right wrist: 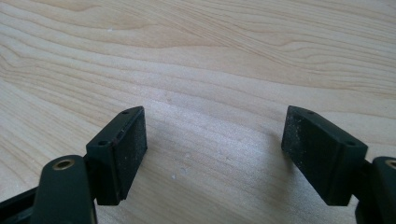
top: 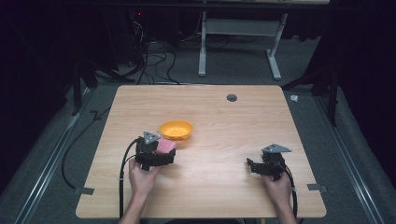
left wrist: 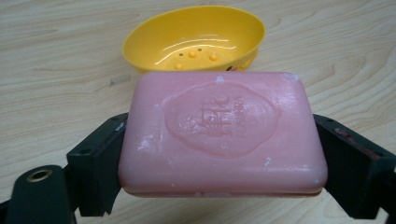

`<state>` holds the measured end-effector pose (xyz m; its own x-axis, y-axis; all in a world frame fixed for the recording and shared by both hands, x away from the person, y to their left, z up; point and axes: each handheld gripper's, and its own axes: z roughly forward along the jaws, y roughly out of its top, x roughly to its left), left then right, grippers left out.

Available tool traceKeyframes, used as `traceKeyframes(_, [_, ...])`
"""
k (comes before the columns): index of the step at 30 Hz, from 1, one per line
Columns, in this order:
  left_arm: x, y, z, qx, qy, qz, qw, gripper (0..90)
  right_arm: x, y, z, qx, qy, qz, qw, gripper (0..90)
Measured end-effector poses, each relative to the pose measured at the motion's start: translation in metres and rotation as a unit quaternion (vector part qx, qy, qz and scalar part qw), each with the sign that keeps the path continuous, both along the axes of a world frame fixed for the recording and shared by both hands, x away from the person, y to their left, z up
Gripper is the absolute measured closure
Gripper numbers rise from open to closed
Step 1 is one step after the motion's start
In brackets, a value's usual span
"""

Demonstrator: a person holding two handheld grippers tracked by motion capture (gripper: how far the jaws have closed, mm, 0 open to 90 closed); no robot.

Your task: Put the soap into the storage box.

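Broad wooden table (top: 224, 116), pale grain, with a small dark round grommet (top: 231, 97) near the far edge, right of centre. On the table, left of centre and about midway between near and far edges, a yellow oval soap dish (top: 176, 130), shallow, with small raised bumps and drain holes across its bottom, seen close in the left gripper view (left wrist: 196, 39) and holding nothing. Just on the near side of the dish, toward the near-left corner, the left hand-held gripper (top: 158, 156), gripped from below by the left hand (top: 141, 177), cable trailing off toward the near edge, grey three-cornered plate on top. Pinched between its two black jaws, a pink soap bar (left wrist: 222, 133): rectangular with rounded corners, an embossed oval crest on the upper face, white scuff marks along the edges, held flat with one jaw pressed against each short end. In the high view the soap bar (top: 166, 146) sits just beside the dish's near-left rim, apart from it or touching impossible to tell, above the table surface rather than lying in the dish. Well apart, toward the near-right corner, the right hand-held gripper (top: 252, 165) in the right hand (top: 276, 183), pointing left toward the table's middle. In the right gripper view (right wrist: 215, 154), jaws spread wide, nothing between the pads, bare wood grain beneath them.
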<state>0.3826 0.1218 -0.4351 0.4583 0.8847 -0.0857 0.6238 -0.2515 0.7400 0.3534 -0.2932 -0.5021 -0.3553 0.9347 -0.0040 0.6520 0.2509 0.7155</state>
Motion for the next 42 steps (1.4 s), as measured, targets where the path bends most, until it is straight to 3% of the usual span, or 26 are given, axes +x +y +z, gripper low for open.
traceKeyframes(12, [0.015,-0.010,0.006,0.001,0.010,-0.007,0.9999,13.5,0.000,0.000,0.000,0.001,0.000,0.000,1.0000,22.8])
traceKeyframes(16, [0.020,-0.011,0.010,-0.012,0.012,-0.009,0.9998,13.5,0.000,-0.001,0.000,0.003,0.001,0.000,1.0000,22.9])
traceKeyframes(42, [0.061,-0.028,0.020,-0.015,0.027,0.011,0.9994,13.5,0.000,-0.001,0.000,0.005,0.000,0.000,1.0000,22.9])
